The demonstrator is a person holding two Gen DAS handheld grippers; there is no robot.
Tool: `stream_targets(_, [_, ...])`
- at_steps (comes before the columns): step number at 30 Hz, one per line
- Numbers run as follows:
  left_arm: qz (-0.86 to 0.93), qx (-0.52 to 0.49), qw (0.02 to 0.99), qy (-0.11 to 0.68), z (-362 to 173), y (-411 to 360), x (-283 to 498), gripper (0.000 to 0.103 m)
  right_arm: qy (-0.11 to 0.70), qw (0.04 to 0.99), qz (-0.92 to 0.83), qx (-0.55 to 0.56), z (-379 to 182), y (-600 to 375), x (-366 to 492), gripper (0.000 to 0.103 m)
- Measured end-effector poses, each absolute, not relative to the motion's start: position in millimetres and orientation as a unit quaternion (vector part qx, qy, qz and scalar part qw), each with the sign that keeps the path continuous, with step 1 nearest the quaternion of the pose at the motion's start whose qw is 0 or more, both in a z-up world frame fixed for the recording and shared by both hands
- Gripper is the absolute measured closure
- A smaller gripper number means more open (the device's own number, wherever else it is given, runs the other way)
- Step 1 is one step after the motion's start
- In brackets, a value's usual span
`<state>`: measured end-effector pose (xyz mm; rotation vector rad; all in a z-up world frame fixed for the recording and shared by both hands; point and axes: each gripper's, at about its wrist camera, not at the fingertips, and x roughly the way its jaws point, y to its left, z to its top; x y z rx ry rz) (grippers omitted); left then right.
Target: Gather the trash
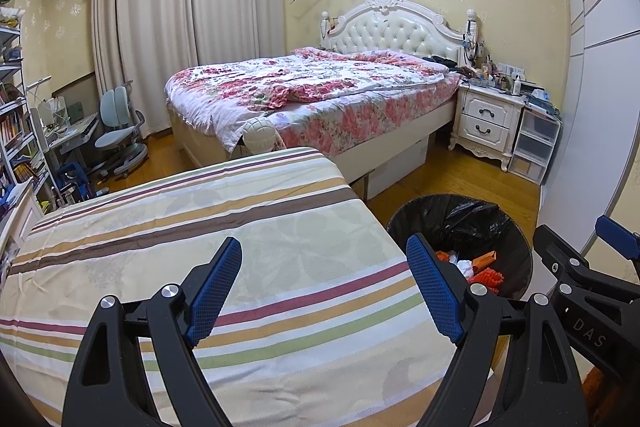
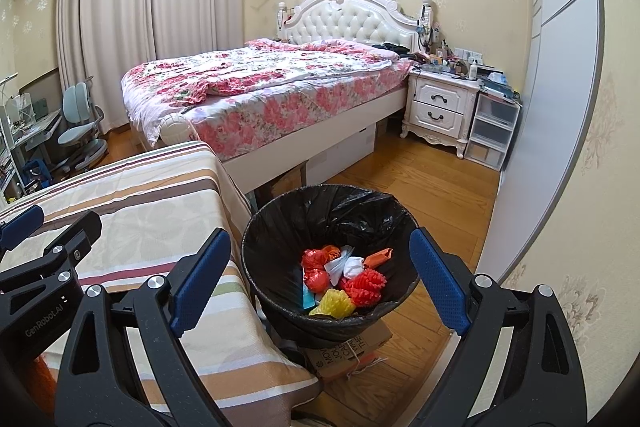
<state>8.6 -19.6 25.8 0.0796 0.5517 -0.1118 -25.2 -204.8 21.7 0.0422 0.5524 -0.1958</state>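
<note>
Both grippers spread wide, nothing between the pads: left gripper (image 1: pixel 324 291) over the striped cotton tablecloth (image 1: pixel 200 227), right gripper (image 2: pixel 320 283) framing the round black-bagged trash bin (image 2: pixel 280 291) at lower centre. Crumpled red, yellow, white wrappers (image 2: pixel 344 279) sit inside. Risk: bin perched on a cardboard box (image 2: pixel 352 347), a nudge could tip it; the slick liner may slip.

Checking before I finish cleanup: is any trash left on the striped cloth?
No: the striped cloth lies bare in the left wrist view, and the colourful scraps sit inside the bin.
</note>
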Motion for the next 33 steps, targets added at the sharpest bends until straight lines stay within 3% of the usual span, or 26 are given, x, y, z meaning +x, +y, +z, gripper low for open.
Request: stream_targets(33, [-0.058, 0.032, 0.958, 0.280, 23.0, -25.5, 3.1, 0.021, 0.273, 0.957, -0.096, 0.021, 21.5, -204.1, -27.1, 0.014])
